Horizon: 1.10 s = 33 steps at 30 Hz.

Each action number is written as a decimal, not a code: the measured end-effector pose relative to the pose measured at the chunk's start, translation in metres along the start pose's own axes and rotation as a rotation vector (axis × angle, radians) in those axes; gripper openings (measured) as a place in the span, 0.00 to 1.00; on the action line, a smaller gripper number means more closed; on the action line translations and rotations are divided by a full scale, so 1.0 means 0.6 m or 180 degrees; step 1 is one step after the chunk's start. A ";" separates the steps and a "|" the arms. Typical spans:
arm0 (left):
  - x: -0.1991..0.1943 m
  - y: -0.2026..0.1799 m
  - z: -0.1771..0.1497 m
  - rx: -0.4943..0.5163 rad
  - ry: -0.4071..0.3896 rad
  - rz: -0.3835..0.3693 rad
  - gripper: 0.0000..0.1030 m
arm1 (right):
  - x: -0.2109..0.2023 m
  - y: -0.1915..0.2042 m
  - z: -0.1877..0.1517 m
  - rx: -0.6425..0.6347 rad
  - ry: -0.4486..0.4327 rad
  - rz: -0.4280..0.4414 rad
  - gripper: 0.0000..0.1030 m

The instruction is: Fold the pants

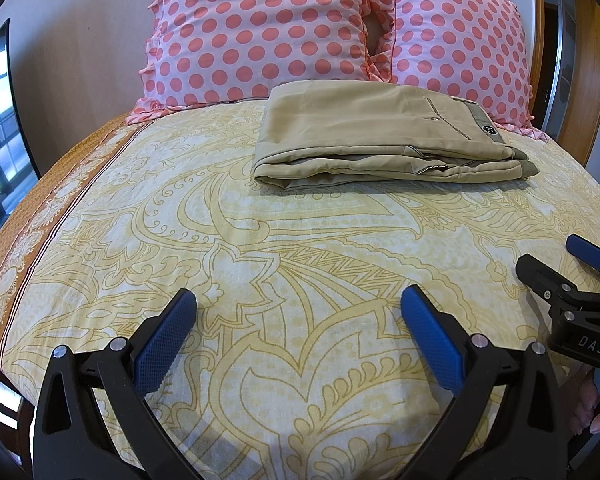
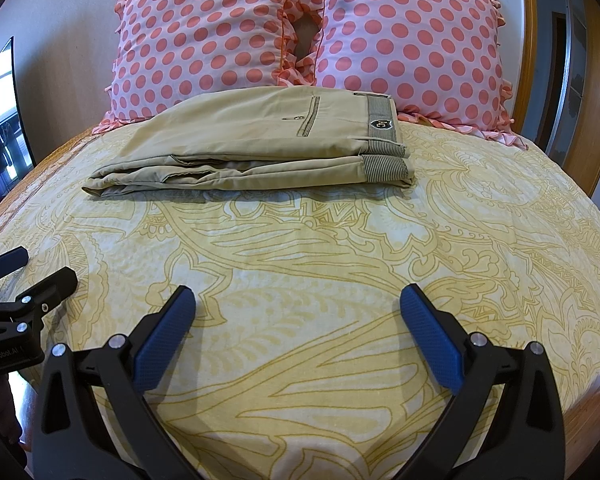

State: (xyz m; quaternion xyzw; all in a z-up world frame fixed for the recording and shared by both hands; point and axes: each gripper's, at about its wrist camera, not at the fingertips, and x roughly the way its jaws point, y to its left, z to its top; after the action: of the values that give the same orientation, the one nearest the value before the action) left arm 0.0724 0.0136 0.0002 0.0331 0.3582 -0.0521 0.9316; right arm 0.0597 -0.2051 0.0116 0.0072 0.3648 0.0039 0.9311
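Khaki pants lie folded in a flat stack on the bed, just in front of the pillows; they also show in the right wrist view, waistband to the right. My left gripper is open and empty, low over the sheet, well short of the pants. My right gripper is open and empty too, equally far back. Each gripper shows at the edge of the other's view: the right gripper and the left gripper.
The bed has a yellow patterned sheet with an orange border on the left. Two pink polka-dot pillows lean against the wall and wooden headboard. A dark screen stands at the left.
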 end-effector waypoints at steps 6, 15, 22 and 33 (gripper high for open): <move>0.000 0.000 0.000 -0.0001 0.0000 0.0001 0.99 | 0.000 0.000 0.000 -0.0001 -0.0001 0.0000 0.98; -0.001 -0.001 0.001 -0.0003 0.0018 0.0003 0.99 | 0.000 0.000 0.000 0.0000 -0.0003 0.0000 0.98; -0.002 -0.003 0.003 -0.0001 0.0010 -0.0001 0.99 | 0.000 0.000 0.000 -0.0001 -0.0003 0.0000 0.98; -0.002 -0.004 0.003 -0.0005 0.0007 0.0001 0.99 | 0.000 -0.001 0.001 -0.0002 -0.0006 0.0000 0.98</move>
State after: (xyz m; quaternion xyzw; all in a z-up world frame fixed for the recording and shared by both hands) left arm 0.0724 0.0115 0.0021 0.0324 0.3592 -0.0516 0.9313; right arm 0.0601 -0.2057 0.0119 0.0070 0.3639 0.0039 0.9314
